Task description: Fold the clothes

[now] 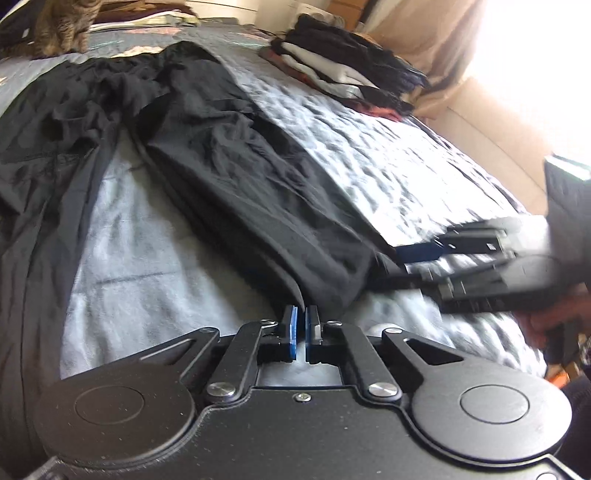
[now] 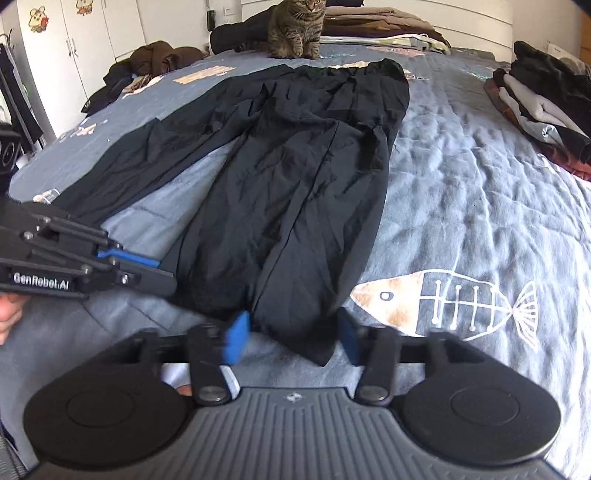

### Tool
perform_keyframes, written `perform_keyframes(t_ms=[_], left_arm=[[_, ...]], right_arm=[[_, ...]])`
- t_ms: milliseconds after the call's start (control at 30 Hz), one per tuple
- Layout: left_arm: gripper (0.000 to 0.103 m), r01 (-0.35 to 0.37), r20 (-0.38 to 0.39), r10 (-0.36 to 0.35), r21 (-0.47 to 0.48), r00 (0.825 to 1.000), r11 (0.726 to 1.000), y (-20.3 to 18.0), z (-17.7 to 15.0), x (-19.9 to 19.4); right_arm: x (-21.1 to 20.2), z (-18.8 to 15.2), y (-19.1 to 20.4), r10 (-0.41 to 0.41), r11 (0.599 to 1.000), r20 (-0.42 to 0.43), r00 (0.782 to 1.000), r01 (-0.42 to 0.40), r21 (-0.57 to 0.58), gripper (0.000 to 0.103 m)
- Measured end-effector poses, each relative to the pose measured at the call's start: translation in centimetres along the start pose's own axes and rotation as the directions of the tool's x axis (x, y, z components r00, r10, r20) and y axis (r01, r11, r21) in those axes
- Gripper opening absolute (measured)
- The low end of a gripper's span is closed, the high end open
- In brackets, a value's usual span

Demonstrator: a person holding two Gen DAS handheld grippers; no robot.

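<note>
A pair of black trousers (image 2: 295, 177) lies spread on the bed, waistband far, legs toward me. My left gripper (image 1: 300, 325) is shut on the hem edge of one leg (image 1: 258, 206); in the right wrist view the left gripper (image 2: 162, 266) comes in from the left at that hem. My right gripper (image 2: 293, 334) is open, its blue pads (image 2: 236, 336) on either side of the near hem of the same leg. From the left wrist view the right gripper (image 1: 397, 264) is blurred at the hem's right corner.
A blue-grey quilt (image 2: 461, 206) with a fish print covers the bed. A tabby cat (image 2: 295, 29) sits beyond the waistband. A stack of folded clothes (image 2: 543, 110) lies at the right edge, and loose dark garments (image 2: 147, 59) at the far left.
</note>
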State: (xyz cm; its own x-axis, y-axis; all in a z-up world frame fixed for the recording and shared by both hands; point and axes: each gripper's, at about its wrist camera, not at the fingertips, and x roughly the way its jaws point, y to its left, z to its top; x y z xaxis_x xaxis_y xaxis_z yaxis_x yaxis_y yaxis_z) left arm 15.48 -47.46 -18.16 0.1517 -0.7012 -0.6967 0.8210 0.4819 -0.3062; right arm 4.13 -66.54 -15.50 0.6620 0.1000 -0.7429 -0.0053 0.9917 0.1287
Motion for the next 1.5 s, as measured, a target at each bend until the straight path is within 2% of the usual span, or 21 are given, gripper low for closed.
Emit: perform_keyframes(t_ms=[33,100,233,333,400,467,500,533,567,633,667,833,900,1000,1067,1167,1200,1300,1400,1500], left_arm=[[0.001,0.0,-0.003,0.0,0.016,1.0,1.0,-0.4,-0.1,-0.2],[0.001,-0.018,-0.007,0.018,0.049,1.0,0.999,-0.9,-0.3,-0.5],[0.002,-0.089,-0.019,0.091,0.106,0.996,0.99,-0.8,-0.5,-0.4],[0.003,-0.109,-0.023,0.112,0.108,0.993,0.988,-0.3,-0.5,-0.6],[0.008,-0.11,-0.025,0.114,0.111,0.993,0.988,-0.2,-0.3,-0.8],[0.03,-0.12,-0.02,0.123,0.12,0.992,0.985,-0.3,-0.2,-1.0],[0.035,-0.124,-0.014,0.127,0.127,0.992,0.984,-0.3,-0.2,-1.2],[0.044,-0.129,-0.007,0.131,0.135,0.991,0.983,-0.3,-0.1,-1.4],[0.048,-0.12,0.004,0.121,0.129,0.993,0.984,-0.2,0.0,-1.6],[0.049,-0.092,0.032,0.089,0.109,0.996,0.99,-0.1,0.2,-2.0],[0.049,-0.082,0.042,0.078,0.094,0.996,0.992,0.0,0.3,-1.9],[0.049,-0.098,0.033,0.096,0.072,0.995,0.993,0.2,-0.3,0.1],[0.047,-0.114,0.017,0.113,0.073,0.993,0.991,0.5,-0.7,0.7],[0.049,-0.108,0.014,0.107,0.083,0.994,0.991,0.5,-0.6,-0.1],[0.049,-0.105,0.023,0.103,0.107,0.994,0.989,0.3,-0.3,-1.5],[0.057,-0.147,0.059,0.139,0.163,0.989,0.976,0.3,0.1,-4.6],[0.058,-0.157,0.067,0.147,0.175,0.987,0.972,0.5,0.3,-5.7],[0.059,-0.198,0.08,0.192,0.073,0.978,0.978,3.9,-0.6,-9.5],[0.059,-0.236,0.087,0.239,-0.046,0.967,0.971,7.7,-1.7,-13.3],[0.059,-0.27,0.089,0.287,-0.165,0.954,0.949,11.4,-2.8,-17.1]], right_arm=[[-0.5,0.1,-0.2,0.004,1.0,0.003,1.0,-0.004,0.007,0.017],[-1.4,0.3,-0.6,0.016,1.0,-0.002,1.0,-0.016,0.006,0.016],[-2.5,0.2,-1.1,0.034,0.999,-0.03,0.999,-0.035,-0.015,0.015],[-2.5,-0.2,-1.0,0.032,0.998,-0.068,0.997,-0.035,-0.043,0.016],[-2.6,-0.3,-1.1,0.011,0.999,-0.076,0.997,-0.014,-0.048,0.021],[-2.8,-0.2,-1.3,-0.012,0.999,-0.055,0.998,0.01,-0.043,0.026],[-3.0,-0.1,-1.4,-0.015,0.999,-0.035,0.999,0.014,-0.037,0.036],[-3.3,0.0,-1.5,-0.018,0.999,-0.016,1.0,0.017,-0.032,0.05],[-3.4,0.2,-1.6,-0.005,1.0,0.01,1.0,0.005,-0.016,0.055],[-3.5,0.4,-1.8,0.028,0.999,0.056,0.998,-0.03,0.026,0.067],[-3.3,0.6,-2.0,0.047,0.997,0.075,0.996,-0.051,0.052,0.069],[-1.0,0.9,-1.2,0.038,0.997,0.056,0.998,-0.042,0.071,0.072],[0.1,0.6,-0.6,0.025,0.999,0.009,1.0,-0.025,0.043,0.072],[1.6,-0.1,0.2,-0.05,0.997,-0.088,0.995,0.045,-0.054,0.072],[1.1,0.1,-0.2,-0.036,0.999,-0.092,0.995,0.032,-0.036,0.072],[-1.1,1.2,-0.5,-0.029,1.0,-0.019,0.999,0.029,-0.001,0.072],[-1.8,1.6,-0.2,-0.005,1.0,0.009,1.0,0.005,0.015,0.072],[-3.4,2.9,0.7,0.085,0.993,0.08,0.993,-0.09,0.071,0.078],[-2.7,4.3,3.1,0.218,0.965,0.077,0.973,-0.227,0.134,0.081],[-0.2,4.7,6.9,0.328,0.93,0.028,0.944,-0.328,0.164,0.082]])
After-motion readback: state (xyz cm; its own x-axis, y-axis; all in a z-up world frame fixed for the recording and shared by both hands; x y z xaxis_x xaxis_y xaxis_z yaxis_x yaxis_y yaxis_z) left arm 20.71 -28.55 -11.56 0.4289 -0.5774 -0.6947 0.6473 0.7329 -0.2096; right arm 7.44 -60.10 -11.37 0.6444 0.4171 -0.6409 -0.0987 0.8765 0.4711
